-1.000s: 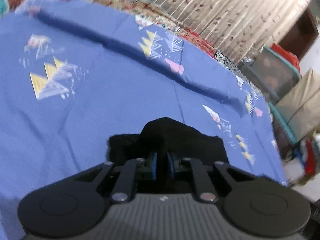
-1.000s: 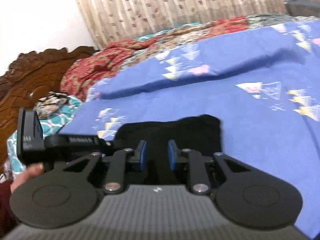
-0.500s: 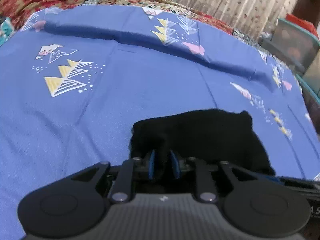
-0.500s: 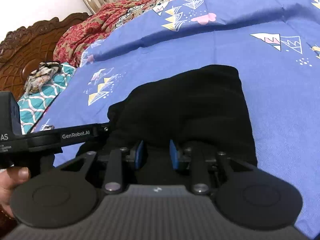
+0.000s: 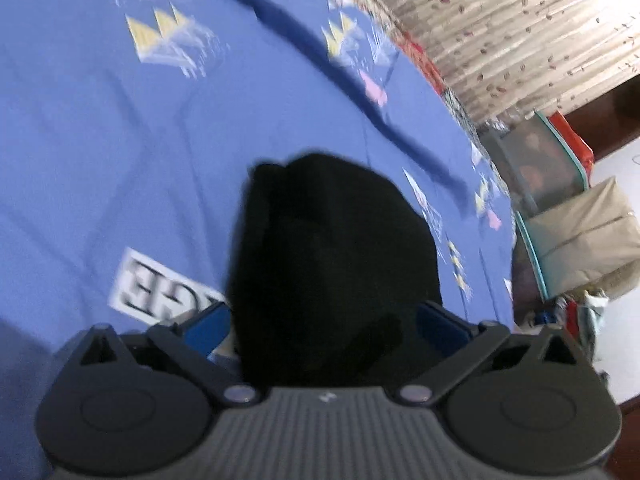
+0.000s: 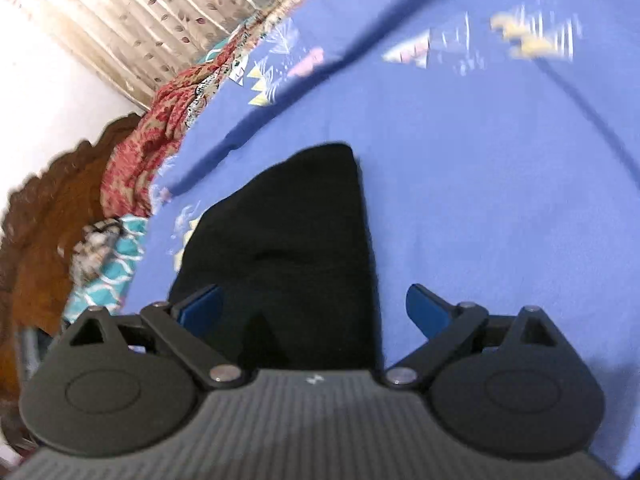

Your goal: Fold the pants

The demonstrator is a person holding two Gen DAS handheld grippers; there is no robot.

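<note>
The black pants (image 5: 332, 256) lie folded in a compact bundle on the blue patterned bedsheet (image 5: 120, 152). My left gripper (image 5: 324, 324) is open, its blue pads (image 5: 204, 328) spread on either side of the near end of the bundle. In the right wrist view the pants (image 6: 296, 248) also lie flat on the sheet (image 6: 500, 200). My right gripper (image 6: 316, 308) is open, its blue pads (image 6: 424, 312) wide apart over the near end. Neither gripper holds the cloth.
A white label with black letters (image 5: 156, 292) lies on the sheet left of the pants. Curtains (image 5: 500, 24) hang behind the bed. Storage boxes (image 5: 560, 208) stand past the bed's right edge. A carved wooden headboard (image 6: 52, 208) and red patterned bedding (image 6: 160, 128) lie to the left.
Both grippers were shut on the pants and have opened, letting go of the cloth. Both views have tilted and pulled back a little; the bundle now lies loose on the sheet.
</note>
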